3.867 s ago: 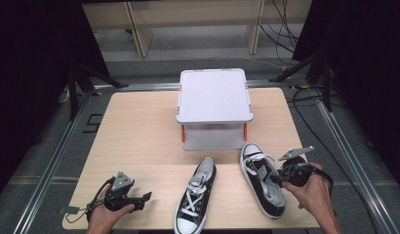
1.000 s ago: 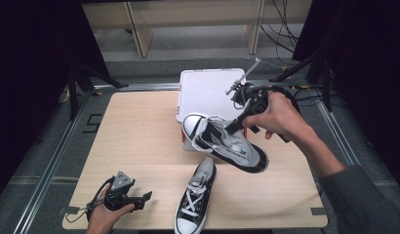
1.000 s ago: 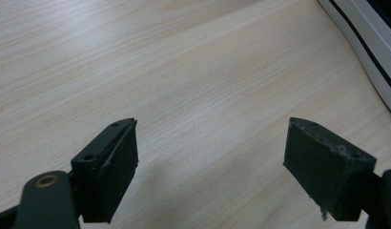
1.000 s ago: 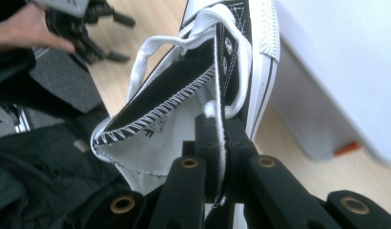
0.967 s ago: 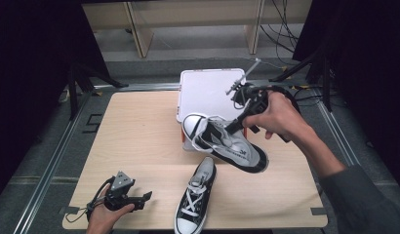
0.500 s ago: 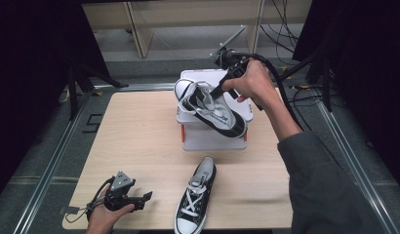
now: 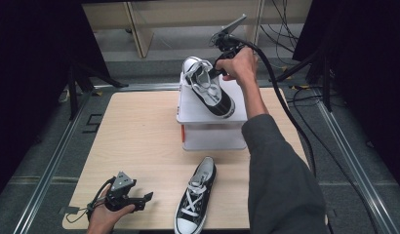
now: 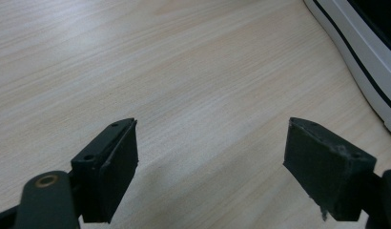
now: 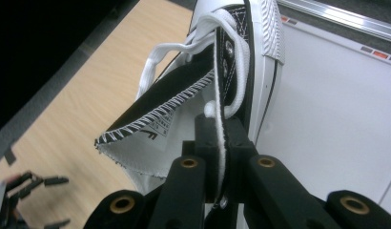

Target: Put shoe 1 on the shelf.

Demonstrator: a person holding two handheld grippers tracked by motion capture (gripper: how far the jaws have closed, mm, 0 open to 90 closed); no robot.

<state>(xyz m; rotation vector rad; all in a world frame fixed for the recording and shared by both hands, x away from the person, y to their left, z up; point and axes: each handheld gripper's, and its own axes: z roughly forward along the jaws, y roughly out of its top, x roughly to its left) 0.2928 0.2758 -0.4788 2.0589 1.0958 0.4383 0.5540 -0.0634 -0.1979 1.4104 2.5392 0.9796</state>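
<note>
A black-and-white sneaker (image 7: 210, 92) hangs tilted over the white box (image 7: 190, 111), heel up at the far side and toe low near the lid. My right gripper (image 7: 218, 63) is shut on the sneaker's upper edge beside the eyelets; in the right gripper view the jaws (image 9: 221, 131) pinch the canvas side of the sneaker (image 9: 234, 57) above the box (image 9: 336, 105). The matching sneaker (image 7: 195, 197) lies on the wooden table (image 7: 139, 126) near the front edge. My left gripper (image 7: 147, 196) rests open at the front left, nothing between its pads (image 8: 112, 167), the sneaker's sole (image 8: 355, 52) to its right.
The white box stands on orange feet at the far middle of the table. Metal rails run along both sides of the table. A black cable (image 7: 281, 97) trails from the right gripper. Dark curtains and wooden furniture stand behind.
The right gripper has carried the sneaker up and away from the table's right side, over the white box towards its far edge. The left gripper has stayed put.
</note>
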